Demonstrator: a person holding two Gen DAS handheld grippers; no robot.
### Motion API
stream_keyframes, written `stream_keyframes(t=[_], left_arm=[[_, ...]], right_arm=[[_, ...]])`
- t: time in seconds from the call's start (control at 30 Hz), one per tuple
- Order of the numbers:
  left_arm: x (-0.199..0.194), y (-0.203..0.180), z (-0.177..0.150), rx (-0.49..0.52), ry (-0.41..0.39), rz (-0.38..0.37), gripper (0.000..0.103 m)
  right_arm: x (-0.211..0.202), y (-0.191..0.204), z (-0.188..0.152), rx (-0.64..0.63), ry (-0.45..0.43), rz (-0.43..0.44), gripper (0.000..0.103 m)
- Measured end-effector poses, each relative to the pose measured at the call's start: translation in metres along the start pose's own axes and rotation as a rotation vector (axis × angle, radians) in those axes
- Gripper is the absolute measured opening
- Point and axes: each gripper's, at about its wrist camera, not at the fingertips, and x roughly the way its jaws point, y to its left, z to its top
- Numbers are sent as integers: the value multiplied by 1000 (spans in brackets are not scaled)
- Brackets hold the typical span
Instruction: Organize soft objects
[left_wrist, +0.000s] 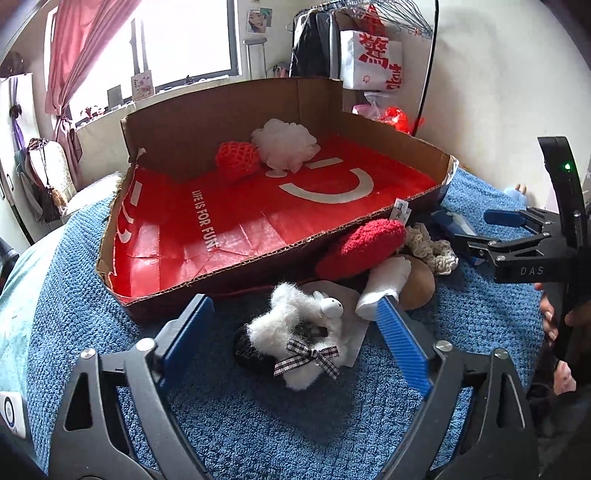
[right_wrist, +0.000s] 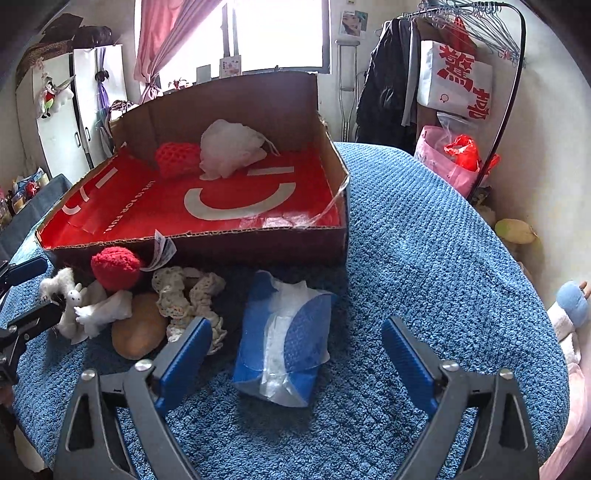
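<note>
Blue-padded tongs, left (left_wrist: 295, 332) and right (right_wrist: 295, 354), wide apart, empty.

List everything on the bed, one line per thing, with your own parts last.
cardboard box: 1, brown, red-lined, on blanket
bath pouf: 1, white, in box, back
mesh ball: 1, red, in box beside pouf
fluffy red item: 1, against box front
crochet scrunchie: 1, cream, in pile
fuzzy toy: 1, white, checked bow
tissue pack: 1, blue
blanket: 1, blue
left hand-held gripper: open, around toy
right hand-held gripper: open, around pack
</note>
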Motion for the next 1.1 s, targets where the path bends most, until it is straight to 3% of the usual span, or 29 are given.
stream_keyframes(t=[0.07, 0.1, 0.13, 0.17, 0.23, 0.4, 0.6, 0.63, 0.67, 0.7, 0.87, 0.93, 1.1], left_arm=[[8, -1, -2, 9, 36, -15, 53], [11, 0, -3, 7, 48, -20, 52], [13, 0, -4, 7, 52, -14, 51], [13, 1, -5, 4, 50, -15, 42], [9, 4, -3, -10, 34, -25, 34], [2, 9, -3, -30, 21, -47, 33], [-2, 8, -7, -30, 9, -51, 35], [-3, 8, -7, -33, 6, -58, 50], [-3, 9, -8, -35, 8, -66, 74], [-3, 9, -9, -36, 8, -62, 79], [-5, 6, -9, -2, -11, -54, 80], [-3, 5, -8, 10, -6, -55, 80], [3, -1, -6, 72, 10, -67, 80]], right_arm=[[4, -1, -2, 2, 20, 23, 66], [6, -2, -3, 4, 29, 37, 50], [6, -2, -4, 6, 34, 49, 47], [5, -3, -5, 5, 26, 52, 45], [-2, -3, -5, 5, 2, 57, 33], [-16, -5, 1, 11, -44, 74, 30], [-22, -2, 5, 10, -54, 85, 30], [-22, -2, 5, 8, -49, 86, 30], [-22, -2, 4, 6, -41, 86, 30], [-21, -2, 3, 5, -33, 87, 33], [-12, -3, -7, 7, 9, 90, 46], [-9, -2, -10, 1, 21, 84, 63], [-6, 0, -12, -11, 14, 56, 67]])
